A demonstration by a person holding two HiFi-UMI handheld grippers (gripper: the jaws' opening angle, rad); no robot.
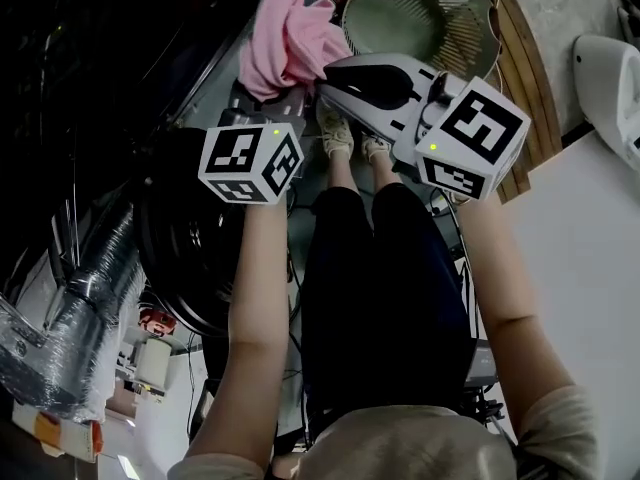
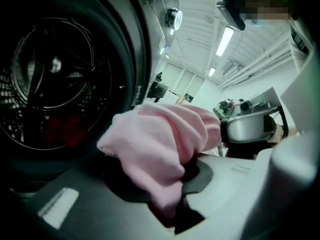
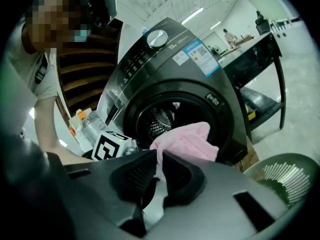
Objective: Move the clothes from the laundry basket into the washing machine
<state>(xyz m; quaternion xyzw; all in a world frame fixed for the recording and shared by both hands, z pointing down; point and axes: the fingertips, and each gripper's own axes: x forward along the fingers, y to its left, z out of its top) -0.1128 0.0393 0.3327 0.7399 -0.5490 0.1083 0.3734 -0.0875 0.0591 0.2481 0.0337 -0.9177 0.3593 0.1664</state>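
One pink garment (image 2: 160,134) in left gripper (image 2: 167,181), reddish item (image 2: 62,129) perhaps inside washer drum (image 2: 30,59)

Large open lab or test hall. Washing machine (image 3: 175,84) stands free mid-frame; strip lights (image 2: 225,40) on a high white ceiling; black table (image 3: 260,49) upper right; foil duct hose (image 1: 90,288) lower left.

Both outstretched: left claw (image 2: 167,181) pinches the pink garment (image 2: 160,134), right claw (image 3: 156,176) seems shut, empty.

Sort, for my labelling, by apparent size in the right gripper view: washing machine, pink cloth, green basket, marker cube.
1. washing machine
2. green basket and pink cloth: alike, and the basket is cropped
3. marker cube
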